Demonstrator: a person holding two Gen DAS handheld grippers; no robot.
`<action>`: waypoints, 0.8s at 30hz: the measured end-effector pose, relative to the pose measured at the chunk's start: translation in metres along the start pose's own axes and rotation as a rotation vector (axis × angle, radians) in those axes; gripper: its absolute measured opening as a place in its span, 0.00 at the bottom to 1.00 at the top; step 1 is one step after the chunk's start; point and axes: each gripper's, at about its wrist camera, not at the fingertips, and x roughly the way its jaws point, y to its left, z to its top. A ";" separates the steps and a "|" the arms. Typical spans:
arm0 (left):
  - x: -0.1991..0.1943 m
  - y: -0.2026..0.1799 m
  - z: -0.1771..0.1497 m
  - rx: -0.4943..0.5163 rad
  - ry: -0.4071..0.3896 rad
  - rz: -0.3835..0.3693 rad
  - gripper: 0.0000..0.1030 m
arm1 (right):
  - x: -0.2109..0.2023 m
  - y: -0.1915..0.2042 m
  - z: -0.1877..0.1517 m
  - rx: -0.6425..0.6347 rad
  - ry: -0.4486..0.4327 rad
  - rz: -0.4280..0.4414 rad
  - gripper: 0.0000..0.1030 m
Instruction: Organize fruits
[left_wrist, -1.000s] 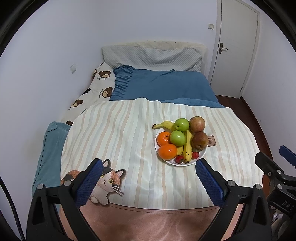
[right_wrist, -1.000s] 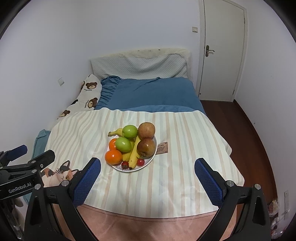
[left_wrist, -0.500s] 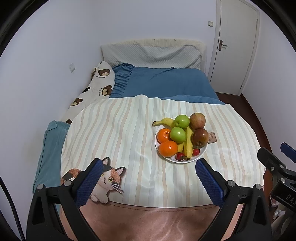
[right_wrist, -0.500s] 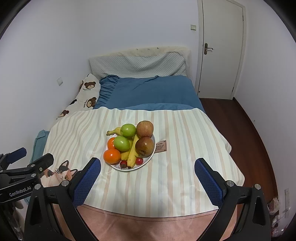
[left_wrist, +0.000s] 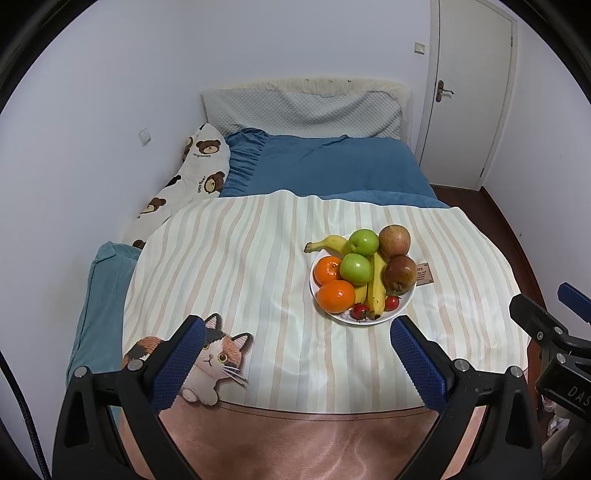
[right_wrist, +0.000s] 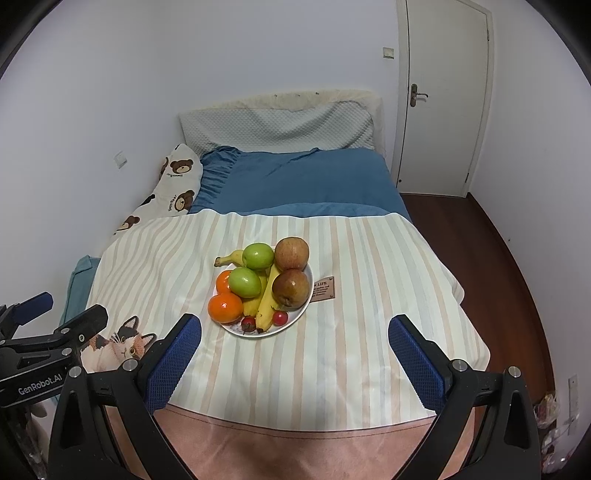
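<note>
A white plate (left_wrist: 405, 300) (right_wrist: 300, 313) sits on the striped cloth, right of centre in the left wrist view. Piled on it are two green apples (left_wrist: 356, 268), two oranges (left_wrist: 335, 296), bananas (left_wrist: 375, 291), a red apple (left_wrist: 394, 240), a brownish pear (left_wrist: 400, 273) and small red tomatoes (left_wrist: 392, 302). My left gripper (left_wrist: 297, 328) is open and empty, short of the plate and slightly to its left. My right gripper (right_wrist: 294, 326) is open and empty, just in front of the plate. Each gripper shows at the edge of the other's view.
The striped cloth (left_wrist: 240, 266) with a cat picture (left_wrist: 212, 360) covers a round table with a pink top. Behind it is a bed with a blue cover (left_wrist: 325, 170) and a bear-print pillow (left_wrist: 199, 166). A white door (right_wrist: 439, 110) and wooden floor (right_wrist: 491, 236) lie to the right.
Both views shift only slightly. The plate and fruit stay put, and both grippers stay open and empty.
</note>
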 end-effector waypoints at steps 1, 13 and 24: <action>0.000 0.000 0.000 -0.001 -0.001 -0.001 0.99 | 0.000 0.001 0.000 0.001 0.000 0.000 1.00; -0.004 -0.001 0.002 0.003 -0.006 -0.013 0.99 | -0.002 0.003 0.000 0.003 0.001 -0.001 1.00; -0.005 -0.001 0.004 0.004 -0.007 -0.026 0.99 | -0.003 0.004 0.000 0.008 -0.003 -0.001 1.00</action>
